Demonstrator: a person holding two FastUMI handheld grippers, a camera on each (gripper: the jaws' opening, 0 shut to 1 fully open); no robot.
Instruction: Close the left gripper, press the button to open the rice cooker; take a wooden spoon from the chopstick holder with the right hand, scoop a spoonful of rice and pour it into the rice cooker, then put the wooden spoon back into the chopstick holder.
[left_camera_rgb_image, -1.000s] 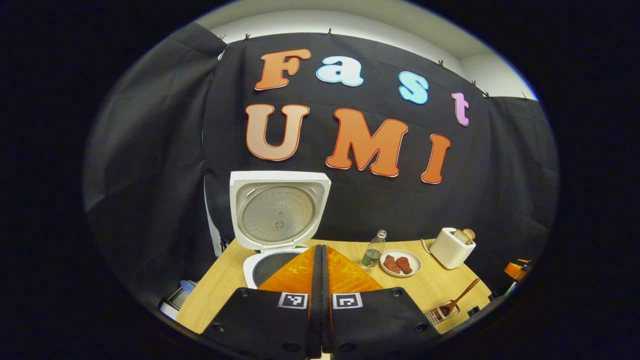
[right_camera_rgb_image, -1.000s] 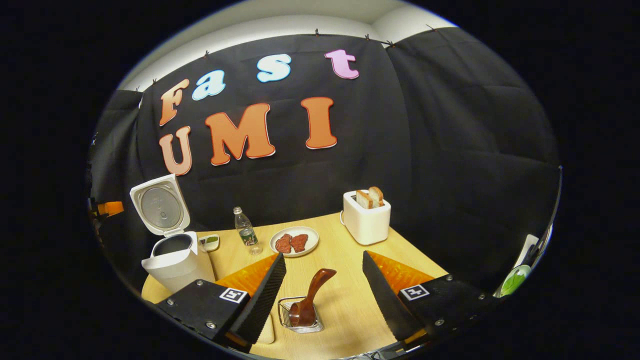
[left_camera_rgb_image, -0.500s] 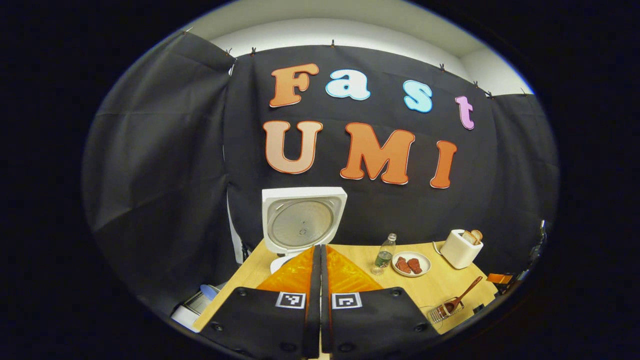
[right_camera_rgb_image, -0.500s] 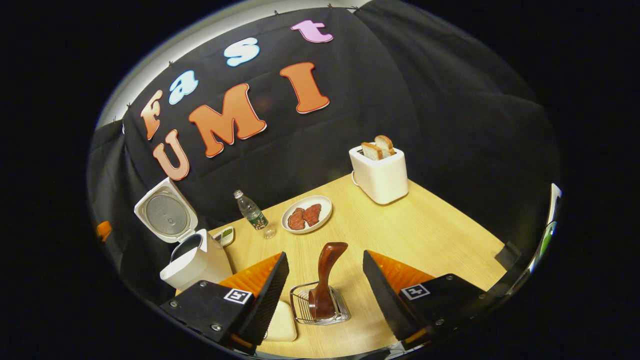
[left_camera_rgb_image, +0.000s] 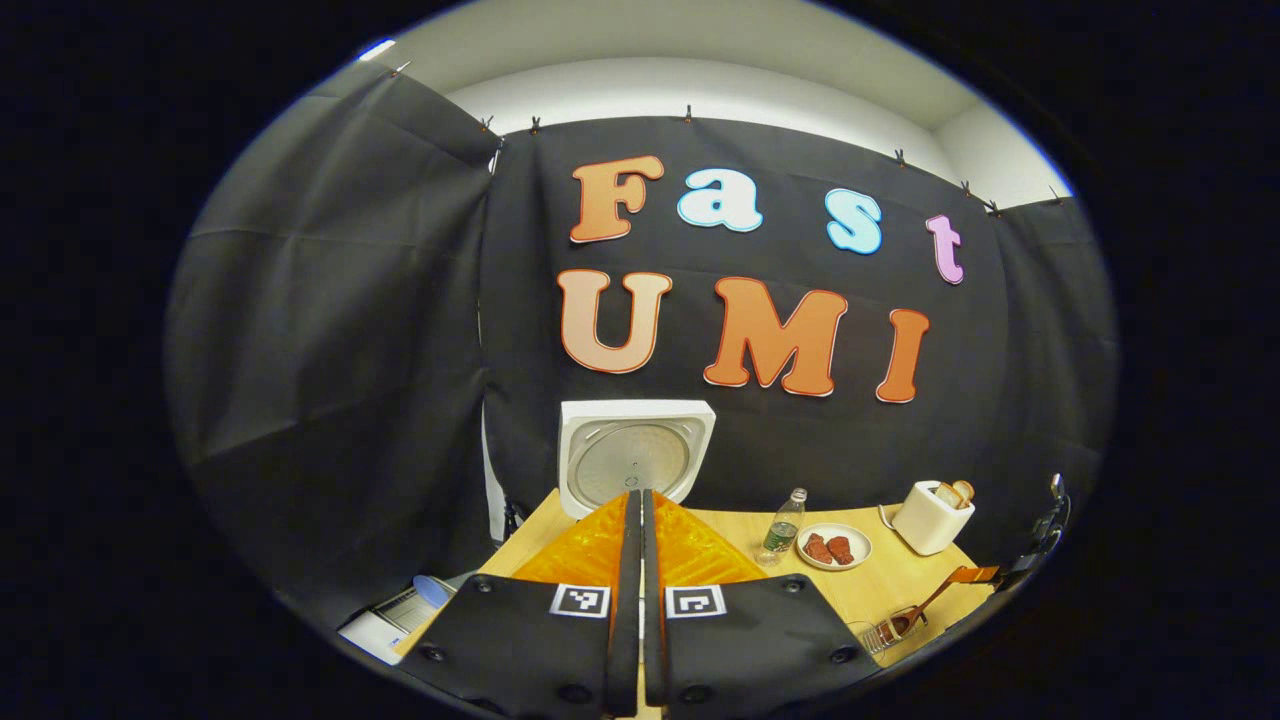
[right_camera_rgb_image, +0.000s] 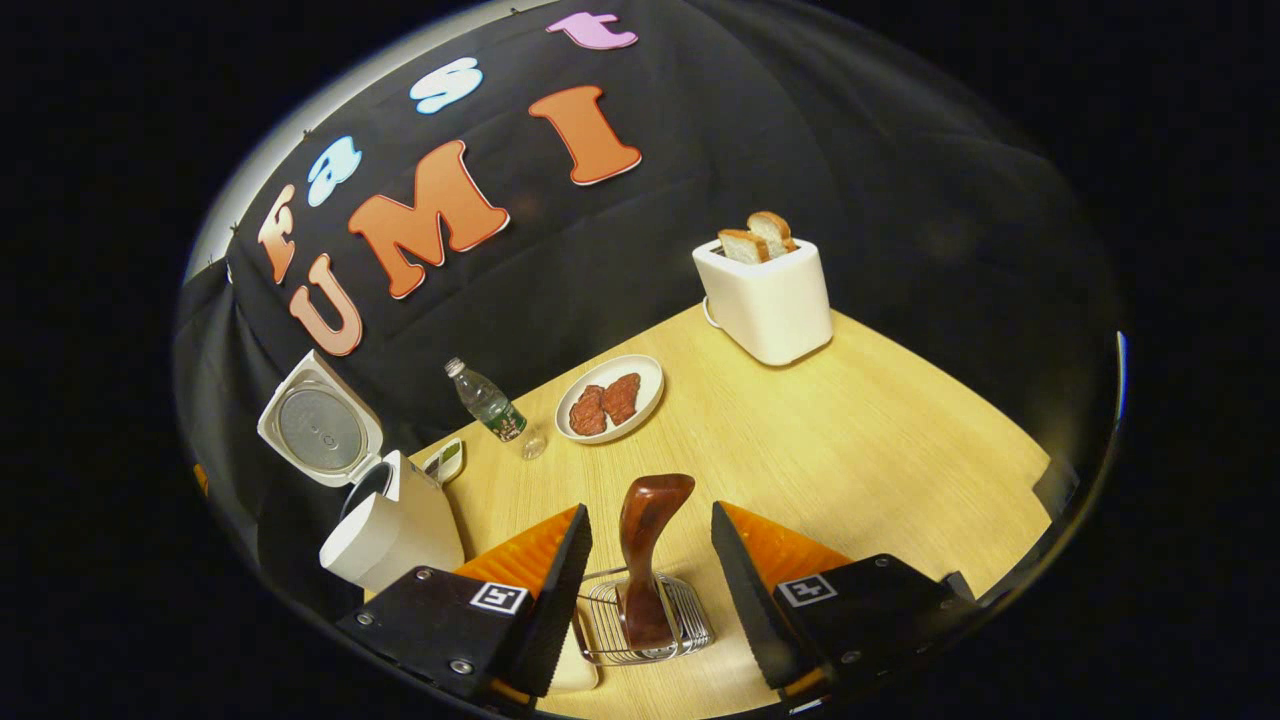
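With its lid swung up, the rice cooker (right_camera_rgb_image: 385, 520) sits at about 8 o'clock in the right gripper view, white body on the wooden surface (right_camera_rgb_image: 850, 440), inner pot opening visible. Right gripper (right_camera_rgb_image: 650, 530) is spread wide, fingers either side of the wooden spoon (right_camera_rgb_image: 645, 545), not touching it. Spoon stands upright, handle up, in the wire chopstick holder (right_camera_rgb_image: 645, 625) at 6 o'clock, between the fingers. Water bottle (right_camera_rgb_image: 490, 405) lies tilted at 10 o'clock, plate (right_camera_rgb_image: 640, 375) with two reddish meat pieces just beside it at 11 o'clock. White toaster (right_camera_rgb_image: 768, 300) with two bread slices sits at 1 o'clock, well apart from the spoon. Small dish with something green (right_camera_rgb_image: 447, 462) sits just beside the cooker.

Left gripper view: left gripper (left_camera_rgb_image: 640, 500) is fully closed, fingers pressed together, holding nothing. Cooker's raised lid (left_camera_rgb_image: 637, 458) shows just above the fingertips at 12 o'clock. Bottle, plate, toaster line up toward 3 o'clock. Spoon in holder sits at 4 o'clock near the surface edge, with another gripper's tip (left_camera_rgb_image: 975, 574) just by the handle; cannot tell if touching.
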